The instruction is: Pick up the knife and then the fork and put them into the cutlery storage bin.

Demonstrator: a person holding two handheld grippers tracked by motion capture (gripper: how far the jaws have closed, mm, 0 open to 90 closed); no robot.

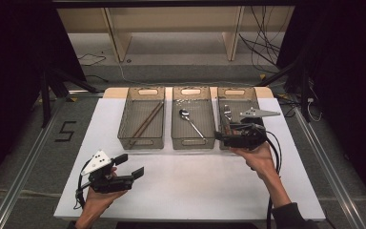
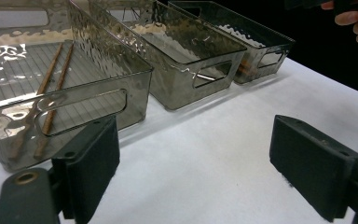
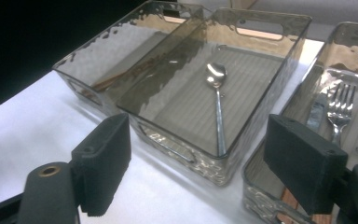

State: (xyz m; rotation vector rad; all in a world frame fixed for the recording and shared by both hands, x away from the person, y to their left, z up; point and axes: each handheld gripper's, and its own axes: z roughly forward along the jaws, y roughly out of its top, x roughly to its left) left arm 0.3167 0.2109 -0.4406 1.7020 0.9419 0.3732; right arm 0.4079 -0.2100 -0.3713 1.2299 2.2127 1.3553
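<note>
**Both grippers empty, cutlery sorted in bins**

The fork point(image 3: 339, 108) lies in the right bin point(image 3: 261, 184), beside a knife point(image 3: 318, 111). My right gripper point(image 3: 209, 158) hangs over that bin's near end, jaws wide apart, nothing between them. The spoon point(image 3: 217, 93) lies in the middle bin point(image 3: 242, 51); chopsticks point(image 2: 51, 88) occupy the left bin point(image 2: 135, 79). My left gripper point(image 2: 196, 163) rests over bare table point(image 2: 223, 135), jaws spread, empty.

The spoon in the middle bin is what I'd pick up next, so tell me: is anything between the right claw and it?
Only the middle bin's near wall. The right claw, jaws open and empty, sits low in front of that bin, so it must come over the rim. The spoon lies alone on the bin floor.
</note>
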